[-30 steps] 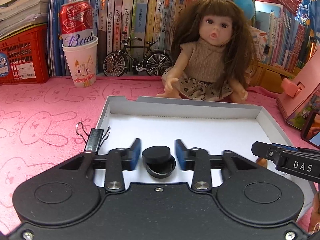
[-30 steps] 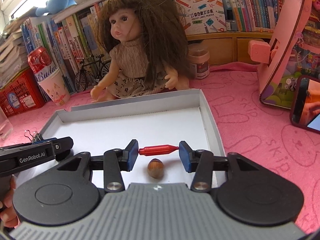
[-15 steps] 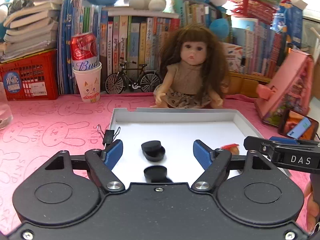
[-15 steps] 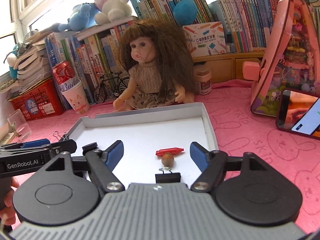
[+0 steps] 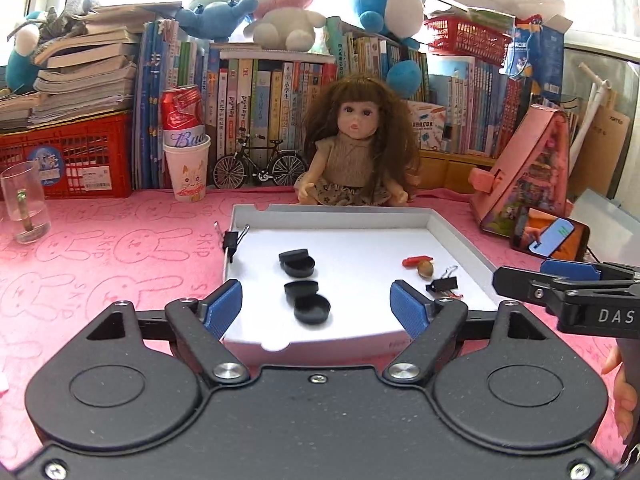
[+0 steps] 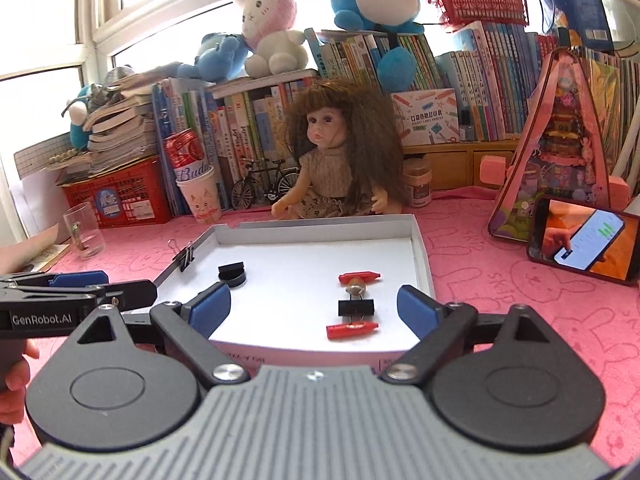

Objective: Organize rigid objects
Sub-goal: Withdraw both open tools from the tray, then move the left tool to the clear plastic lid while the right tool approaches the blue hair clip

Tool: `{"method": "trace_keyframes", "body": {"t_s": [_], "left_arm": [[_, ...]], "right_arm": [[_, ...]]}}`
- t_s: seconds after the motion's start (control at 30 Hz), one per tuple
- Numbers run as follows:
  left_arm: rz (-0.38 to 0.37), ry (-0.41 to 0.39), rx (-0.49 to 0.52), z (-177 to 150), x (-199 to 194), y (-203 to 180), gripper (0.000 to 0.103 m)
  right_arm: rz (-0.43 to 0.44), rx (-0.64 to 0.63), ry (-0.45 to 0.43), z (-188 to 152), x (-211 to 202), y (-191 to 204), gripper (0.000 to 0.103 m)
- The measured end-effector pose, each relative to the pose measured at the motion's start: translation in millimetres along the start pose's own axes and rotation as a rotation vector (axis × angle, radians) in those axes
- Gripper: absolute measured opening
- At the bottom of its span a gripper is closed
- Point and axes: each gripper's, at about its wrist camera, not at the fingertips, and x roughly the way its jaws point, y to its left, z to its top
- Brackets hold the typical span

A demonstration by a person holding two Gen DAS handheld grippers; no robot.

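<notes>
A: Claws?
B: Left gripper (image 5: 316,307) and right gripper (image 6: 313,311) both spread wide, holding nothing.
A: Items?
B: In white tray (image 6: 422,256): black caps (image 5: 307,309), red pegs (image 6: 352,330), nut (image 6: 354,289), binder clip (image 6: 356,307).

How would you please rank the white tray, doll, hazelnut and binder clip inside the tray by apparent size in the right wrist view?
1. White tray
2. Doll, smaller in view, though farther away
3. Binder clip
4. Hazelnut, partly behind the clip

Child's room at home: bookshelf (image 5: 280,92), plush toys (image 5: 280,4), doll (image 5: 356,152).
</notes>
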Motion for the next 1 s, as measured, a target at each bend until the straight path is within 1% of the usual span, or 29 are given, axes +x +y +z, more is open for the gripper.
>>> {"method": "trace_keyframes", "body": {"t_s": [0.1, 0.2, 0.47, 0.67, 1.0], "left_arm": [[0.005, -0.006, 0.009, -9.3, -15.1, 4.3, 0.081], [0.015, -0.008, 0.015, -20.0, -26.6, 8.2, 0.082], [0.045, 0.003, 0.039, -54.6, -44.2, 14.3, 0.082], [0.066, -0.001, 0.072, -71.4, -51.6, 12.7, 0.082], [0.083, -0.002, 0.075, -85.1, -56.4, 11.9, 0.082]], "right_arm": [[0.005, -0.013, -0.004, -8.8, -13.2, 2.7, 0.098], [0.007, -0.047, -0.002, -19.8, -24.0, 7.0, 0.099], [-0.003, -0.109, 0.016, -53.4, -43.6, 11.5, 0.101], [-0.023, -0.110, 0.040, -67.1, -49.8, 6.6, 0.101], [-0.051, -0.092, 0.054, -81.4, -61.1, -4.1, 0.101]]}}
